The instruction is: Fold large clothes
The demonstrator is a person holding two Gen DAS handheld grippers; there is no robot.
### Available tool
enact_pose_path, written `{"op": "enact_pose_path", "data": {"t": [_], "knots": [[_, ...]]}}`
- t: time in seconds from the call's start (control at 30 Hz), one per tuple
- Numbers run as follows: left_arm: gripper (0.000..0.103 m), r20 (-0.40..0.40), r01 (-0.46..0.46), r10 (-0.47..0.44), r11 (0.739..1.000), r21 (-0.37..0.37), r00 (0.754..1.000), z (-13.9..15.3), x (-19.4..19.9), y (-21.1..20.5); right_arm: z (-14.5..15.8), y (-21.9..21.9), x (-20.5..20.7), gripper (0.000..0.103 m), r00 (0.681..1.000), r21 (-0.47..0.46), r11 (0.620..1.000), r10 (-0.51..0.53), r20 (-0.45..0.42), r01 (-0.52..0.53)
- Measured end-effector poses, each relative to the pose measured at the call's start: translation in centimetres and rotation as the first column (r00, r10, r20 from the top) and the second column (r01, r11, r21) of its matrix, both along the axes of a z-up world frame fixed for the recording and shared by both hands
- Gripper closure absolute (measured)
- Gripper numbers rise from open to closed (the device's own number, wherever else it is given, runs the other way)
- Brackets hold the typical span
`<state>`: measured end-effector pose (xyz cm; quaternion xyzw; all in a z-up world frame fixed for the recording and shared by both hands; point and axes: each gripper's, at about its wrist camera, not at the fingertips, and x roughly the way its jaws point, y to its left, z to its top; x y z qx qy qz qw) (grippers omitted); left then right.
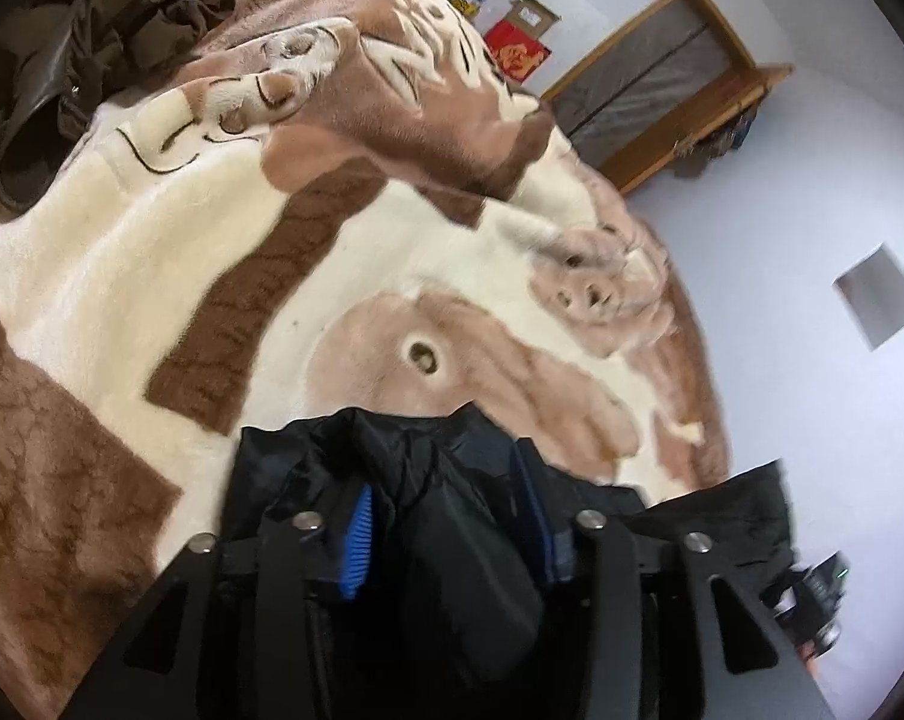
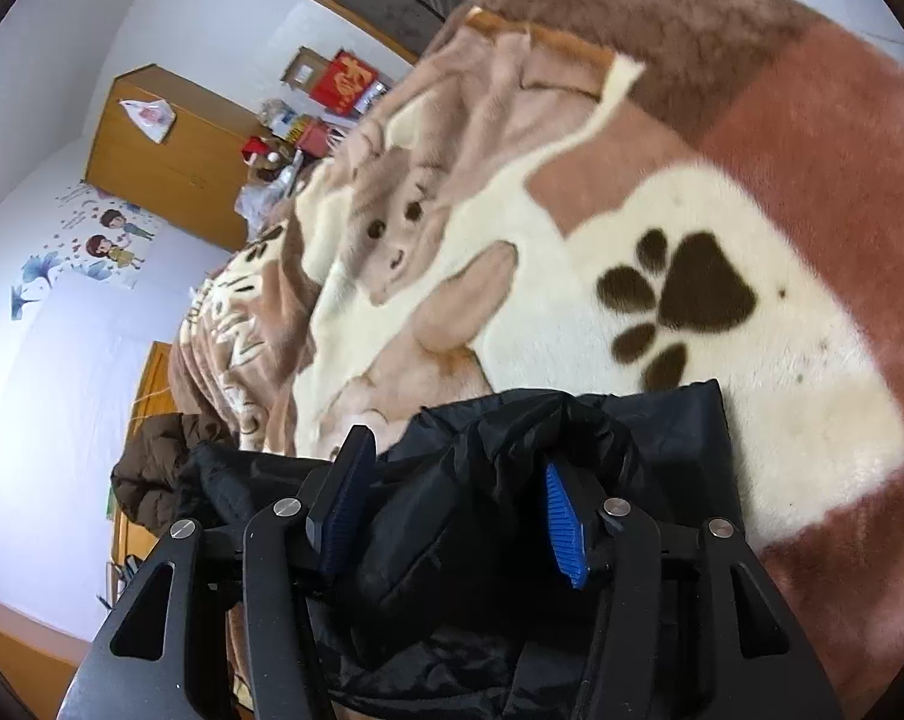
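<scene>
**Black jacket bunched between both grippers over the bed**

The left gripper point(image 1: 446, 534) has black fabric of the black jacket point(image 1: 452, 480) filling the gap between its blue pads point(image 1: 356, 540); the jaws stand fairly wide, and I cannot tell whether they pinch the cloth or merely straddle it. The jacket lies directly ahead of and under this gripper, and a loose flap trails off to the right over the bed's edge. Beyond it spreads the plush cartoon blanket point(image 1: 152, 276), with a brown puffer coat point(image 1: 152, 6) heaped at the far left corner, well apart from the work.

The right gripper point(image 2: 452, 516) likewise has jacket fabric point(image 2: 499, 450) between its parted pads point(image 2: 562, 522), a rolled hem arching over the right one; again the grip itself is unclear. The garment's long axis seems to run across between the two tools, so both are about equally near it. The blanket's paw-print patch point(image 2: 679, 294) ahead is open landing space. The brown coat point(image 2: 158, 462) sits just left of the jacket there and could snag a wide spread
</scene>
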<state>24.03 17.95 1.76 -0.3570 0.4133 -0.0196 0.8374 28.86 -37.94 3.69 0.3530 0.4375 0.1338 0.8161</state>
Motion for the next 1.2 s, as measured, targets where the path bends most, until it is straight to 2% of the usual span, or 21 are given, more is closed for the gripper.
{"op": "enact_pose_path", "data": {"t": [0.13, 0.33, 0.4, 0.5, 0.57, 0.63, 0.7, 0.73, 0.83, 0.87, 0.93, 1.03, 1.13, 1.2], "knots": [[0.051, 0.043, -0.040, 0.044, 0.995, -0.093, 0.998, 1.0, -0.9, 1.1, 0.8, -0.2, -0.9, 0.048, 0.999, 0.016, 1.000, -0.013, 0.048, 0.012], [0.048, 0.089, -0.055, 0.066, 0.991, -0.126, 0.994, 2.0, -2.2, 1.7, 0.1, -1.5, -1.4, 0.048, 0.996, 0.142, 0.988, -0.072, 0.053, 0.063], [0.048, 0.096, -0.063, 0.073, 0.993, -0.099, 0.993, 2.4, -2.4, 1.5, 0.2, -1.4, -1.5, 0.048, 0.995, 0.118, 0.990, -0.083, 0.051, 0.077], [0.047, 0.113, -0.089, 0.086, 0.996, 0.015, 0.990, 3.6, -2.6, 1.0, 1.3, -0.5, -1.7, 0.048, 0.995, 0.030, 0.998, -0.066, 0.079, 0.063], [0.045, 0.168, -0.112, 0.096, 0.990, 0.087, 0.981, 5.0, -3.0, 0.6, 1.7, 0.0, -1.7, 0.048, 0.994, -0.004, 0.999, -0.050, 0.098, 0.050], [0.040, 0.193, -0.125, 0.099, 0.984, 0.127, 0.976, 5.9, -3.2, 0.2, 2.2, 0.8, -1.7, 0.048, 0.993, -0.053, 0.998, -0.031, 0.116, 0.038], [0.040, 0.199, -0.108, 0.077, 0.983, 0.150, 0.977, 6.3, -3.1, -0.3, 2.4, 1.1, -1.8, 0.048, 0.991, -0.073, 0.997, -0.022, 0.132, 0.032], [0.040, 0.198, -0.093, 0.061, 0.983, 0.158, 0.978, 6.4, -3.1, -0.6, 2.3, 0.9, -1.7, 0.046, 0.991, -0.059, 0.998, -0.020, 0.135, 0.028], [0.040, 0.186, -0.063, 0.028, 0.981, 0.183, 0.982, 6.0, -3.1, -1.4, 0.9, -1.0, -1.6, 0.041, 0.991, 0.115, 0.992, -0.068, 0.112, 0.055], [0.040, 0.178, -0.053, 0.020, 0.981, 0.186, 0.984, 5.7, -3.0, -1.7, 0.7, -1.5, -1.7, 0.041, 0.990, 0.139, 0.987, -0.092, 0.107, 0.077], [0.040, 0.159, -0.034, 0.004, 0.983, 0.183, 0.987, 4.8, -3.0, -2.2, 1.3, -2.4, -2.4, 0.041, 0.979, 0.091, 0.988, -0.140, 0.147, 0.127], [0.040, 0.127, -0.007, -0.017, 0.983, 0.185, 0.992, 3.4, -2.8, -3.3, 2.4, -2.3, -3.0, 0.041, 0.972, 0.021, 0.991, -0.135, 0.194, 0.133], [0.040, 0.100, 0.025, -0.044, 0.982, 0.187, 0.994, 2.1, -2.6, -4.6, 2.8, -0.8, -3.2, 0.041, 0.974, -0.078, 0.993, -0.072, 0.214, 0.090], [0.040, 0.082, 0.053, -0.070, 0.979, 0.199, 0.994, 1.2, -2.4, -5.9, 2.3, 1.5, -3.3, 0.041, 0.977, -0.174, 0.984, 0.005, 0.213, 0.033]]}}
